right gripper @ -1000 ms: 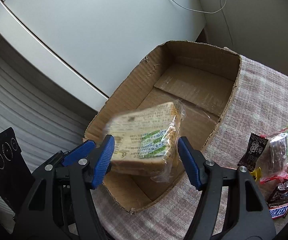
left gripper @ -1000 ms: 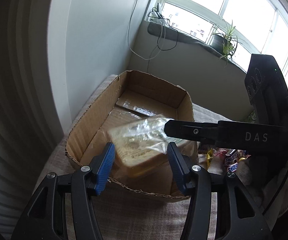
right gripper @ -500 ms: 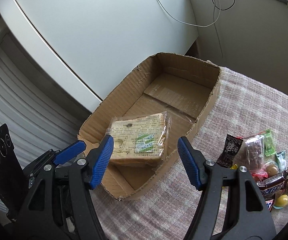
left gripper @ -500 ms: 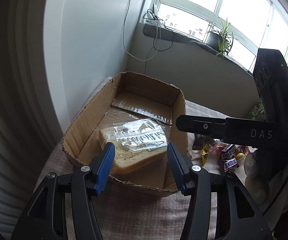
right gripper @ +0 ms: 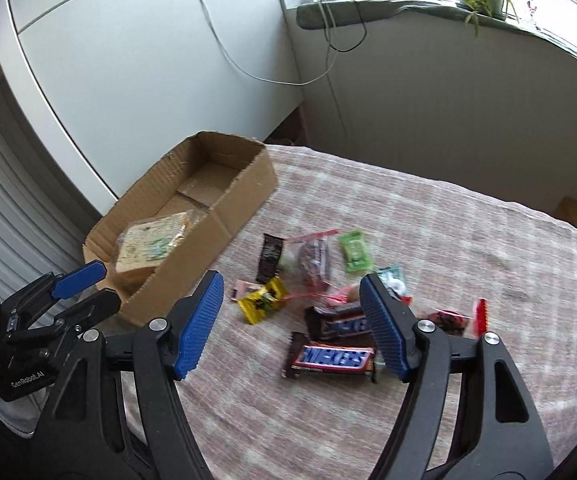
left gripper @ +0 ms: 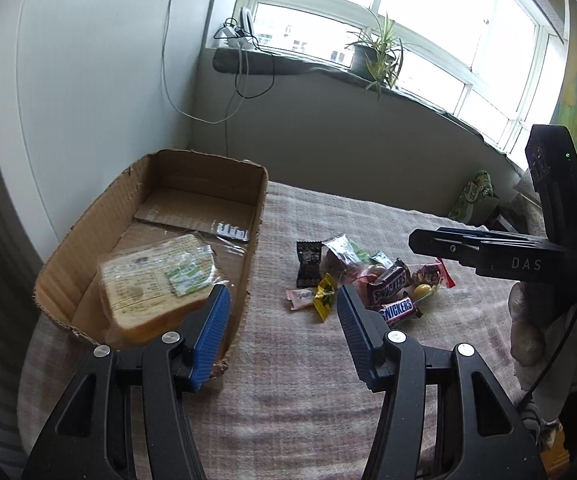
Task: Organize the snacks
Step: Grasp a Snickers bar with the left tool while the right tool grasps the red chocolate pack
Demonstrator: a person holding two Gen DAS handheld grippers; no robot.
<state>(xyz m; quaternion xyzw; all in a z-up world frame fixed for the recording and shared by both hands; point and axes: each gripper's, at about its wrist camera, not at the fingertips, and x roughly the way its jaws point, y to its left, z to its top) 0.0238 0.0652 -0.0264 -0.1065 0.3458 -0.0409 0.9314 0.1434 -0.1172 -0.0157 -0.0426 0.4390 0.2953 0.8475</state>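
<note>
Two views were logged. Left wrist: the left claw (left gripper: 284, 326) is seen with jaws apart, just widened, nothing between; a sandwich (left gripper: 156, 284) lies in the box (left gripper: 254, 232). Right wrist: the right claw (right gripper: 292, 324) is held apart, just widened, empty, above a Snickers (right gripper: 330, 358) on the worktop (right gripper: 468, 240).

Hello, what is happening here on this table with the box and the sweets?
A person with a two-finger gripper in each hand is sorting snacks into a cardboard box. A wrapped sandwich already lies inside the box. Both the left gripper and the right gripper are open and hold nothing; the right gripper's jaws have just been opening. The right one points toward the pile of loose snacks beside the box, including two Snickers bars, which lie on the cloth-covered table.
</note>
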